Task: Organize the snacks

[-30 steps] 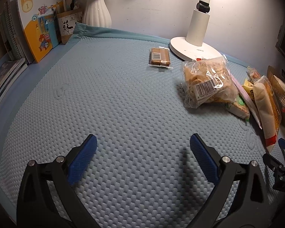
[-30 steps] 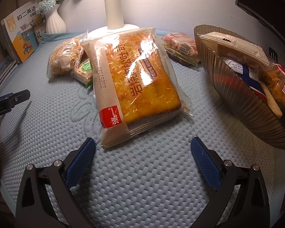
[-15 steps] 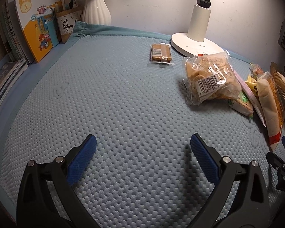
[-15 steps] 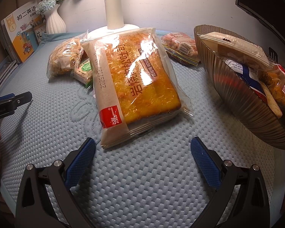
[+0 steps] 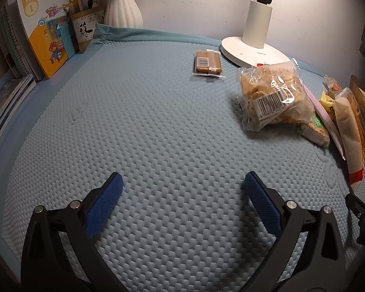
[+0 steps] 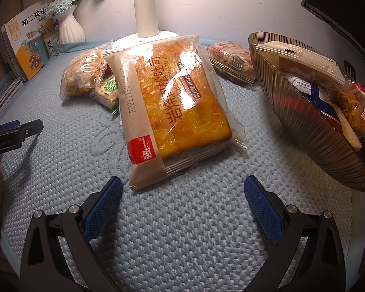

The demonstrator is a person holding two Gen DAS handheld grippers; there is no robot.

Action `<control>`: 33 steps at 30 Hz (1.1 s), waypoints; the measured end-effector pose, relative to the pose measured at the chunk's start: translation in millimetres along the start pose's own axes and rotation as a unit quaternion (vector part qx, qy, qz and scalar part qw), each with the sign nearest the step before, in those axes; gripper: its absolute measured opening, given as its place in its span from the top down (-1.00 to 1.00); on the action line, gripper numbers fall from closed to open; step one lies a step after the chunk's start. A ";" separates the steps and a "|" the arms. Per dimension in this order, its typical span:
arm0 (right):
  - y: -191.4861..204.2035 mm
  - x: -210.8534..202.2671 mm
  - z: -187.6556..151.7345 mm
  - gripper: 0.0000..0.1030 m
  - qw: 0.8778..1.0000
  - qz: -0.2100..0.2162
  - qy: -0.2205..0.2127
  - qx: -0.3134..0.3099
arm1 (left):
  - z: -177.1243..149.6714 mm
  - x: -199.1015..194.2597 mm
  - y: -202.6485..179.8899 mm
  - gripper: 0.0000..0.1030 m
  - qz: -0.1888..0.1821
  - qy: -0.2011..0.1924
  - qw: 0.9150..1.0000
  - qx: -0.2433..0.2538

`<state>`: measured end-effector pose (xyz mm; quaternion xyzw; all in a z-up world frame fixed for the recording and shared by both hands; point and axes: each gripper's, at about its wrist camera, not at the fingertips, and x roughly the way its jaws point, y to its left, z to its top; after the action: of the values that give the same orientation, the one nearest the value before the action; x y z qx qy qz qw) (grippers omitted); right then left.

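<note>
A big clear pack of golden toast lies on the blue mat just ahead of my right gripper, which is open and empty. Right of it stands a ribbed brown basket holding several snack packs. A bag of crisp snacks and a small green-labelled pack lie left of the toast; a red-and-white pack lies behind it. My left gripper is open over bare mat, with the snack bag far right ahead and a small biscuit pack near the lamp.
A white lamp base stands at the back. Books and a white vase line the back left. A dark monitor edge is at the upper right. The left gripper's tip shows at the right view's left edge.
The left gripper has shifted slightly, so the snacks sit a little farther right and up in its view. The right gripper has not moved.
</note>
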<state>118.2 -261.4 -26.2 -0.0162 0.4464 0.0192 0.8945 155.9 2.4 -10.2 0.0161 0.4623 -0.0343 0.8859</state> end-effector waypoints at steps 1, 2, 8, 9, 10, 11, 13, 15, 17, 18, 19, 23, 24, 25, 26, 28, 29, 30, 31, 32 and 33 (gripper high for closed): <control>-0.1 -0.1 -0.2 -0.91 1.000 0.000 0.000 0.000 | 0.2 0.2 -0.4 -0.93 0.001 0.001 1.000 0.000; -0.1 -0.1 -0.1 -0.91 1.000 0.000 0.000 0.000 | 0.4 0.3 -0.6 -0.93 0.001 0.001 1.000 0.001; -0.4 0.0 -0.1 -0.91 1.000 0.000 0.000 0.000 | 0.9 0.6 -0.3 -0.94 0.002 0.001 1.000 0.002; -0.3 0.0 -0.2 -0.91 1.000 0.000 0.000 0.000 | 0.6 0.5 -0.7 -0.94 0.002 0.001 1.000 0.002; -0.3 0.0 -0.1 -0.91 1.000 0.000 0.000 0.000 | 0.5 0.4 -0.7 -0.94 0.002 0.001 1.000 0.002; -0.3 -0.1 -0.2 -0.91 1.000 0.000 0.000 0.000 | 0.5 0.4 -0.4 -0.94 0.002 0.001 1.000 0.002; -0.3 -0.1 -0.1 -0.91 1.000 0.000 0.000 0.000 | 0.3 0.4 -0.8 -0.94 0.002 0.001 1.000 0.001; -0.3 -0.2 -0.2 -0.91 1.000 0.000 0.000 0.000 | 0.3 0.4 -0.8 -0.94 0.002 0.001 1.000 0.001; -0.3 -0.2 -0.3 -0.91 1.000 0.000 0.000 0.000 | 0.2 0.3 -0.6 -0.94 0.002 0.001 1.000 0.001; -0.3 -0.1 -0.1 -0.91 1.000 0.000 0.000 0.000 | 0.2 0.4 -0.8 -0.94 0.002 0.000 1.000 0.001; -0.2 -0.2 -0.3 -0.91 1.000 0.000 0.000 0.000 | 0.2 0.4 -0.8 -0.94 0.002 0.000 1.000 0.001; -0.2 -0.2 -0.3 -0.91 1.000 0.000 -0.001 -0.001 | 0.6 0.6 -1.0 -0.94 0.002 0.000 1.000 0.001; -0.1 0.0 -0.1 -0.91 1.000 0.000 -0.001 -0.001 | 0.4 0.6 -1.2 -0.94 0.001 0.000 1.000 0.001; -0.1 -0.2 -0.3 -0.91 1.000 0.000 -0.001 0.000 | 0.5 0.6 -1.4 -0.94 0.000 0.000 1.000 0.001; 0.0 -0.2 -0.3 -0.91 1.000 0.000 -0.001 -0.001 | 0.5 0.5 -1.4 -0.94 -0.001 0.000 1.000 0.000; 0.0 -0.2 -0.4 -0.91 1.000 0.000 -0.001 -0.001 | 0.5 0.2 -1.6 -0.94 -0.004 -0.001 1.000 0.000; 0.0 -0.2 -0.3 -0.91 1.000 0.000 -0.001 -0.001 | 0.6 0.3 -1.6 -0.94 -0.004 -0.001 1.000 0.000; 0.0 -0.1 -0.2 -0.91 1.000 0.000 -0.001 -0.001 | 0.8 0.4 -1.4 -0.94 -0.005 0.000 1.000 0.000; 0.0 -0.1 -0.2 -0.91 1.000 0.000 -0.001 0.000 | 1.0 0.6 -1.6 -0.94 -0.006 0.000 1.000 0.001; 0.0 -0.2 -0.4 -0.91 1.000 0.000 -0.001 0.000 | 1.1 0.5 -1.9 -0.94 -0.008 -0.001 1.000 0.001; 0.0 -0.2 -0.3 -0.91 1.000 0.000 -0.001 -0.001 | 1.2 0.4 -2.0 -0.94 -0.011 -0.001 1.000 0.001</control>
<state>117.8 -261.4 -26.3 -0.0166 0.4457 0.0195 0.8948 157.0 0.3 -9.8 0.0118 0.4613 -0.0439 0.8861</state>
